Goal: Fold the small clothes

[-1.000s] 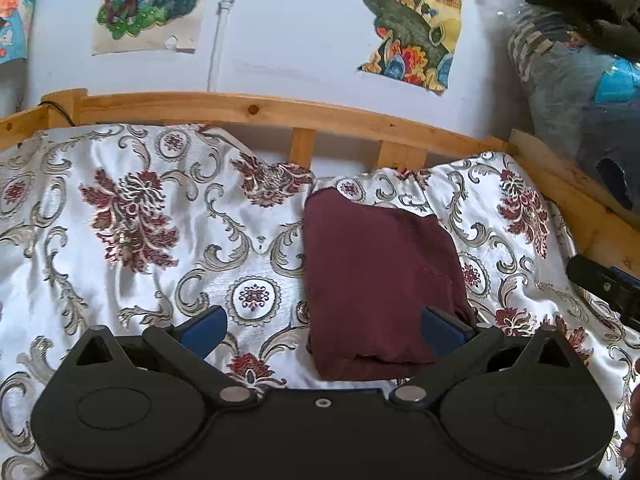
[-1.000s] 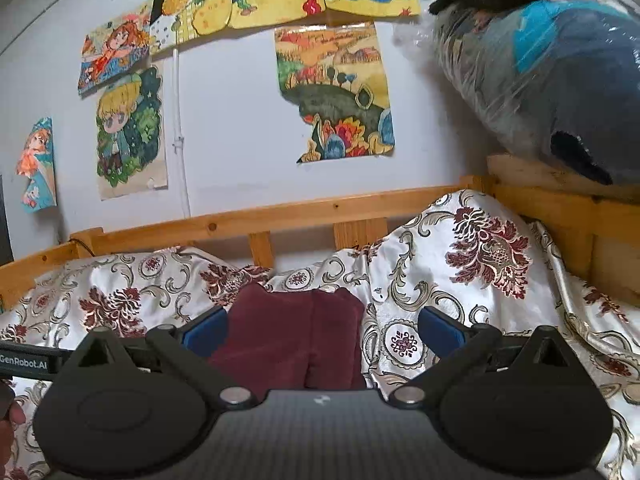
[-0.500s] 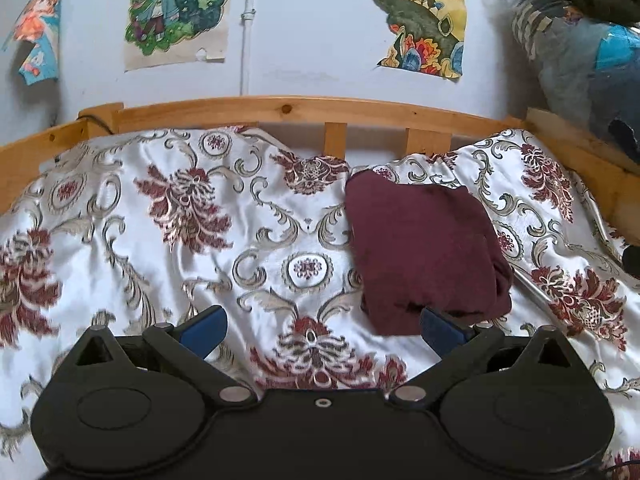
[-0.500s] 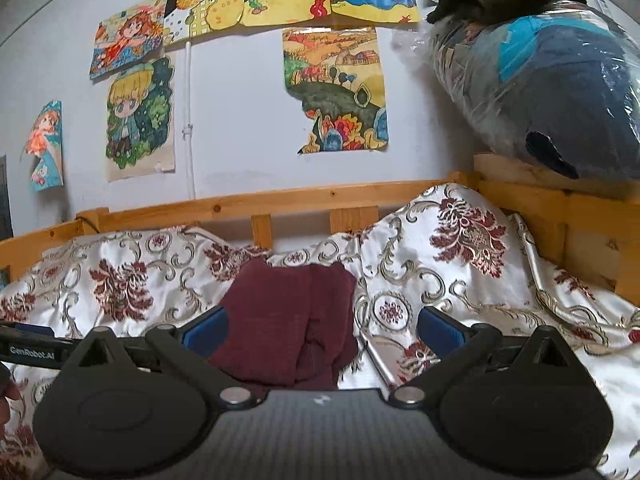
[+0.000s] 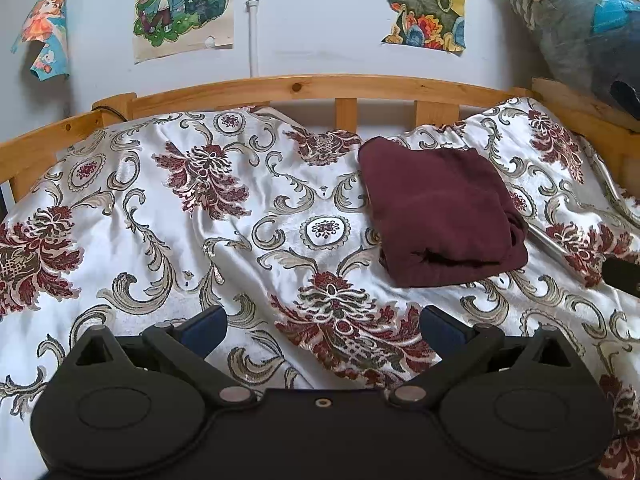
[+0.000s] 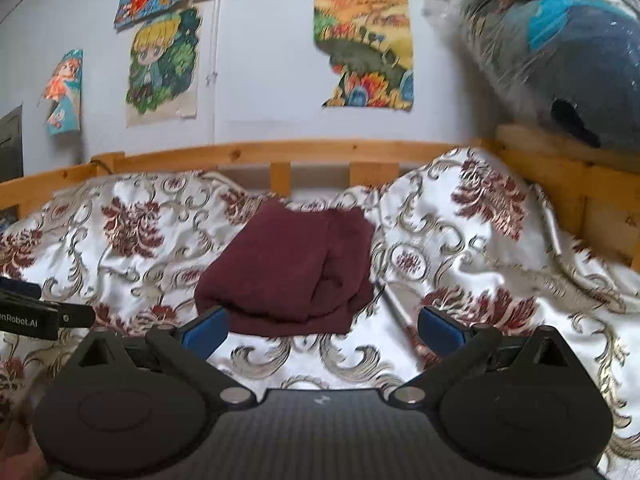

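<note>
Maroon garment [image 5: 440, 210], folded into a compact, roughly rectangular bundle; soft, thick-looking fabric, layered edges showing along its near side, one vertical crease visible from the right wrist view [image 6: 296, 264]. It lies flat on the bedspread [image 5: 200, 240], a white satin cover with dark red flowers and grey-gold scrolls, toward the far right part of the bed, near the wooden headboard rail [image 5: 320, 86] but not touching it. Cover rumpled, bunched up high at the right corner. A thin pale rod-like item [image 6: 394, 304] sits just beside the garment's right edge; what it is cannot be told. Left gripper [image 5: 322, 326] hovers over bare cover, fingers spread wide, nothing between them, garment ahead and to its right. Right gripper [image 6: 322, 326] likewise released and empty, blue pads [image 6: 206, 326] apart, the garment's near edge just beyond them. Wall behind carries cartoon posters [image 5: 184, 4]; a plastic-wrapped bundle [image 6: 560, 64] sits at the upper right.
</note>
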`<act>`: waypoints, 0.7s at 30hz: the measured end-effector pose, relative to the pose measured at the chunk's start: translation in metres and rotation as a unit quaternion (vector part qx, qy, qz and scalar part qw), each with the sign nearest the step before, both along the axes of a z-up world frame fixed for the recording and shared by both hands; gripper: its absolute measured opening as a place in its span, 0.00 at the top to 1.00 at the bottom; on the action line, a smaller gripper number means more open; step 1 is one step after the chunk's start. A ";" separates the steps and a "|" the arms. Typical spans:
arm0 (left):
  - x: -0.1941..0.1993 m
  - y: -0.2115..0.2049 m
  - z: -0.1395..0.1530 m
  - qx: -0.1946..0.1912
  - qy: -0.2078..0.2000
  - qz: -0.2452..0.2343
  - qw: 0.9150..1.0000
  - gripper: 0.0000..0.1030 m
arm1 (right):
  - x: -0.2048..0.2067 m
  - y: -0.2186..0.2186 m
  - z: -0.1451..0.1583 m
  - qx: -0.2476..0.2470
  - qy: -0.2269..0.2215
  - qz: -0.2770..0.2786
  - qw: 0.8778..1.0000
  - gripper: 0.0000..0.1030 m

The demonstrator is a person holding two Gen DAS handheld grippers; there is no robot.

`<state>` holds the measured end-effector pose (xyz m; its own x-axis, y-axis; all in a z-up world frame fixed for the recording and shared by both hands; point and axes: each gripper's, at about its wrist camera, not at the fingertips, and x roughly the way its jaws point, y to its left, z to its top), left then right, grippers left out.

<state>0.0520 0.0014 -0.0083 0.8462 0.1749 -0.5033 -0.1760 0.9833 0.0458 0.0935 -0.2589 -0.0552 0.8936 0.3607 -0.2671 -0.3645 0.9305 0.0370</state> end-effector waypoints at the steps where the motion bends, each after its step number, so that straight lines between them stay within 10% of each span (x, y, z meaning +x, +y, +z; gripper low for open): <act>1: 0.000 0.000 -0.001 0.001 0.002 -0.001 1.000 0.01 | -0.001 0.001 0.000 0.000 0.001 0.000 1.000 0.00; 21: -0.005 0.002 -0.002 0.000 0.000 0.005 1.000 0.01 | 0.000 0.000 -0.001 -0.003 0.007 -0.004 1.000 0.00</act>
<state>0.0466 0.0031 -0.0099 0.8445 0.1828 -0.5034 -0.1851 0.9816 0.0459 0.0937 -0.2586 -0.0558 0.8922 0.3527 -0.2822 -0.3573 0.9332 0.0368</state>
